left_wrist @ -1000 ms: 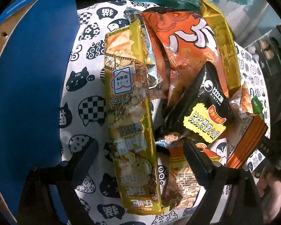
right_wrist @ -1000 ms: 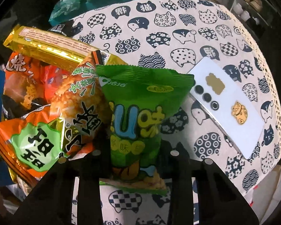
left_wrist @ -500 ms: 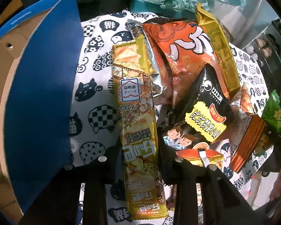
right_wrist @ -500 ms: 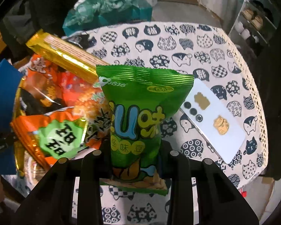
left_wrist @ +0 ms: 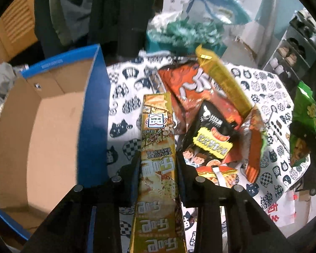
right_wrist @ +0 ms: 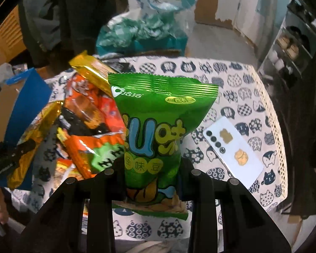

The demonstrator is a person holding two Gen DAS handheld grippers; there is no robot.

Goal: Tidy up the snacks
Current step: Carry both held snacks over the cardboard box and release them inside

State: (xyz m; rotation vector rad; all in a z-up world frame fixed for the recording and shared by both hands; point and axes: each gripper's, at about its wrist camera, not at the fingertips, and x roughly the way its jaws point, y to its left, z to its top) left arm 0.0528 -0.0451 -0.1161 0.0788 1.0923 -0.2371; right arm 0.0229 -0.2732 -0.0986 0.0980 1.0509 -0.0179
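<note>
My left gripper (left_wrist: 158, 162) is shut on a long yellow snack pack (left_wrist: 159, 168) and holds it lifted above the cat-print tablecloth (left_wrist: 124, 113), just right of an open blue cardboard box (left_wrist: 42, 130). My right gripper (right_wrist: 151, 168) is shut on a green bean snack bag (right_wrist: 158, 130), held upright above the table; the bag also shows in the left wrist view (left_wrist: 305, 122). A pile of snacks lies on the cloth: an orange bag (left_wrist: 189, 88), a gold pack (left_wrist: 223, 84), a black bag (left_wrist: 210, 130).
A white phone (right_wrist: 233, 149) lies on the cloth to the right of the green bag. A teal plastic bag (right_wrist: 145, 31) stands behind the table. The blue box (right_wrist: 27, 105) is at the left. A shelf with shoes (right_wrist: 292, 48) stands far right.
My left gripper closed on the yellow pack and lifted it toward the box. My right gripper raised the green bag higher above the table.
</note>
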